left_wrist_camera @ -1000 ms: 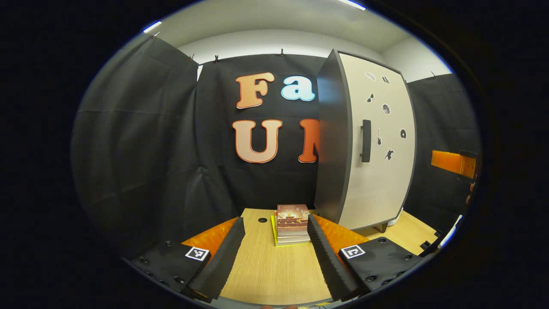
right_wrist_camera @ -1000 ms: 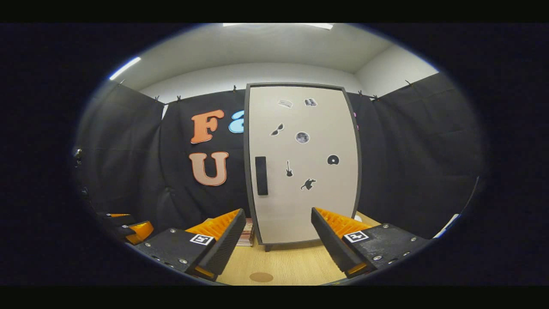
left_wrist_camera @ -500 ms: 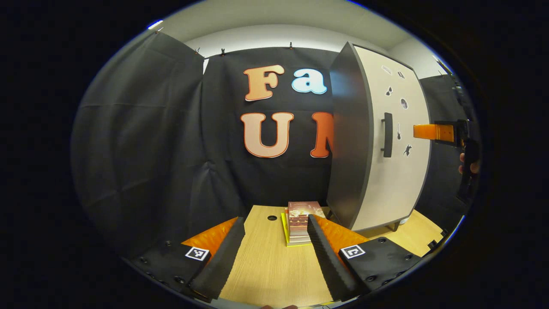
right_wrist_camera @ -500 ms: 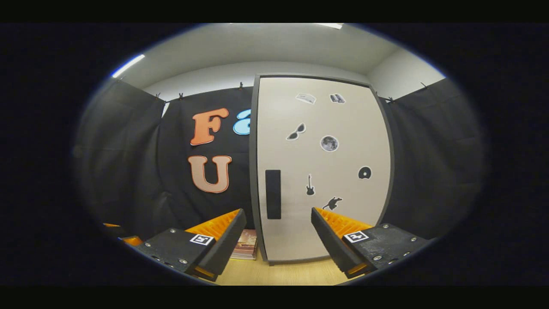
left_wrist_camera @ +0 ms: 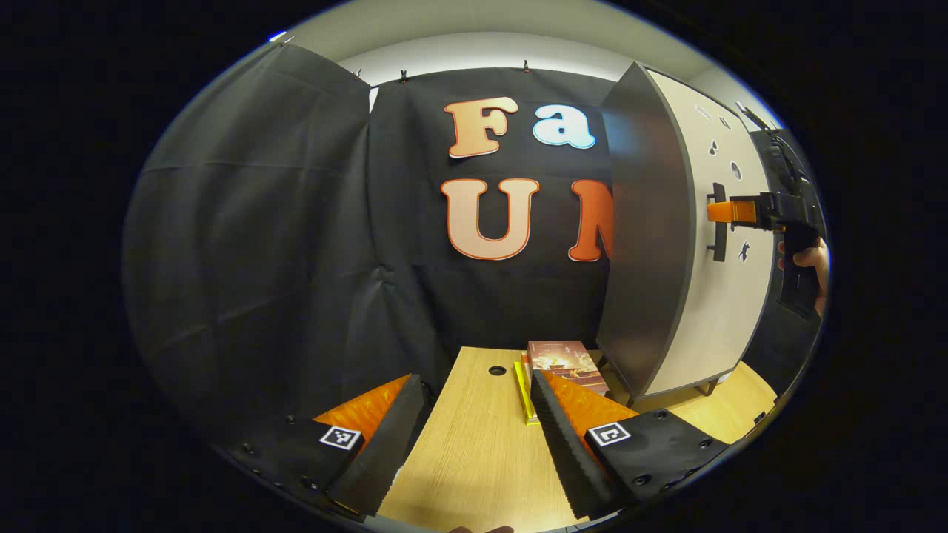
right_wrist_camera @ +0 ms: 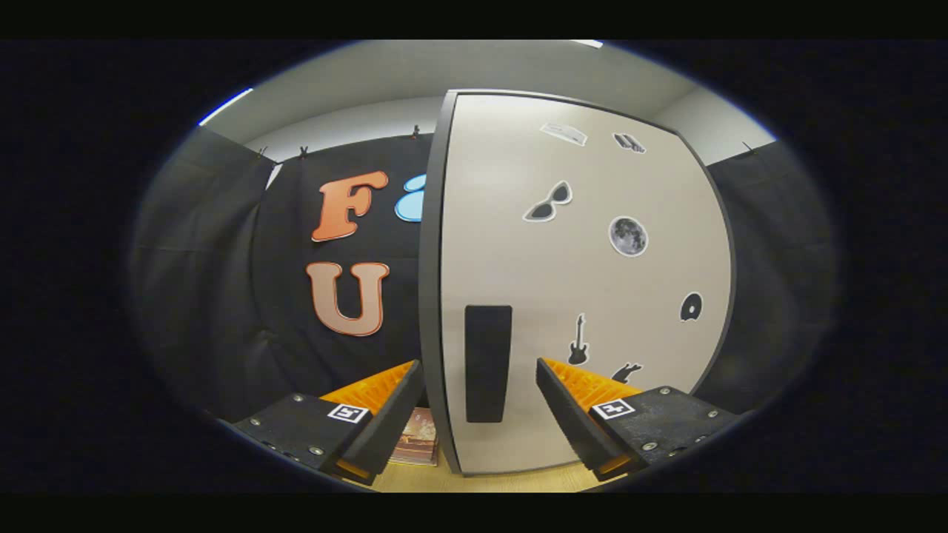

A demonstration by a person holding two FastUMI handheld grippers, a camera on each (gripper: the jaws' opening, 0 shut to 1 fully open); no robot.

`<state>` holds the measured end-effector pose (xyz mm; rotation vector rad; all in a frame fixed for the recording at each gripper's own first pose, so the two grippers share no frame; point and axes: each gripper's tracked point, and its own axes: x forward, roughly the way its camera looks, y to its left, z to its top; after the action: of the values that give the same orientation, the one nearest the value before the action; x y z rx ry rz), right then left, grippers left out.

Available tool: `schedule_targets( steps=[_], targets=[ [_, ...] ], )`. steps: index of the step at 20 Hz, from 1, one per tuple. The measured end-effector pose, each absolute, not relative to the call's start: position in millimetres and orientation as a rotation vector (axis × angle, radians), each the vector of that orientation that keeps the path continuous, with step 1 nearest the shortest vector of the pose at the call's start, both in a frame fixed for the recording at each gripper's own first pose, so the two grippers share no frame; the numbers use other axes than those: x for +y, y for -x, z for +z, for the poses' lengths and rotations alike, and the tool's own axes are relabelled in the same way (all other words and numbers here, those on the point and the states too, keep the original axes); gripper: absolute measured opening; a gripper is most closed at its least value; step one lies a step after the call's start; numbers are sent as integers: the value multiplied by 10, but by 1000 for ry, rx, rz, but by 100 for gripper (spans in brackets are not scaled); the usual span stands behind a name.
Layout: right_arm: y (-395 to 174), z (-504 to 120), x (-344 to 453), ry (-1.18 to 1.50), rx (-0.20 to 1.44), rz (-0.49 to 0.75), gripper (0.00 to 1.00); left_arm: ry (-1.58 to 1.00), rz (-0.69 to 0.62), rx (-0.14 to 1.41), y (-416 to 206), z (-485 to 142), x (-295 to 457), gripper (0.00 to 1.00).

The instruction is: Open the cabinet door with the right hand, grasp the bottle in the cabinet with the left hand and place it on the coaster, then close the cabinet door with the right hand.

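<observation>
Right gripper (right_wrist_camera: 480, 403) is spread wide with nothing held; the cabinet door handle (right_wrist_camera: 487, 363) sits in the gap between its fingers, neither finger visibly pressing on it. Cabinet door (right_wrist_camera: 578, 281) is shut, pale front with small dark stickers (right_wrist_camera: 628, 236) scattered over it; dark cabinet side panel (left_wrist_camera: 648, 244) faces the left gripper view. In that view the right gripper (left_wrist_camera: 722, 211) reaches the handle (left_wrist_camera: 718, 222) from the right with a hand (left_wrist_camera: 803, 259) behind it; whether it touches the handle, cannot tell.

Left gripper (left_wrist_camera: 474, 426) is also wide open and empty, hovering low over the wooden surface (left_wrist_camera: 474, 459); it points at the booth wall, left of the cabinet. A stack of books (left_wrist_camera: 566, 363) lies on the surface just beside the cabinet's near corner, partly behind the left gripper's right finger (left_wrist_camera: 570, 444); a small round hole (left_wrist_camera: 497, 370) in the surface sits just left of the books. The books (right_wrist_camera: 416, 444) also peek out between the right gripper's left finger and the door edge.

Bottle: behind the shut door, cannot see it.
</observation>
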<state>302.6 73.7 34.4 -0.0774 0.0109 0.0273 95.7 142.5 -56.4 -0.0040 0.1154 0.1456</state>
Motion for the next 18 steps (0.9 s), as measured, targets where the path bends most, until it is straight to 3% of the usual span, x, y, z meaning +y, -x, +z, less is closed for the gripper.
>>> schedule_targets(
  steps=[1, 2, 3, 6, 9, 11, 18],
  targets=[
    [-3076, 312, 738, 70, 17, 24, 93, 3, 154, 122, -978, -608, 1488, 95],
    [-3105, 331, 729, 64, 8, 11, 86, 4, 161, 127, -992, -633, 1552, 95],
    [-3133, 369, 710, 66, -14, 0, 90, 5, 166, 134, -1004, -653, 1598, 95],
    [-3210, 323, 675, 69, 10, -10, 82, 5, 187, 155, -1046, -737, 1731, 95],
    [-3214, 305, 645, 71, 18, -19, 64, 4, 190, 158, -1063, -767, 1781, 95],
    [-3179, 301, 675, 65, 11, -14, 37, -1, 185, 163, -1055, -783, 1772, 96],
    [-3069, 297, 662, 67, 16, 3, 34, -13, 164, 158, -960, -774, 1613, 95]
  ],
)
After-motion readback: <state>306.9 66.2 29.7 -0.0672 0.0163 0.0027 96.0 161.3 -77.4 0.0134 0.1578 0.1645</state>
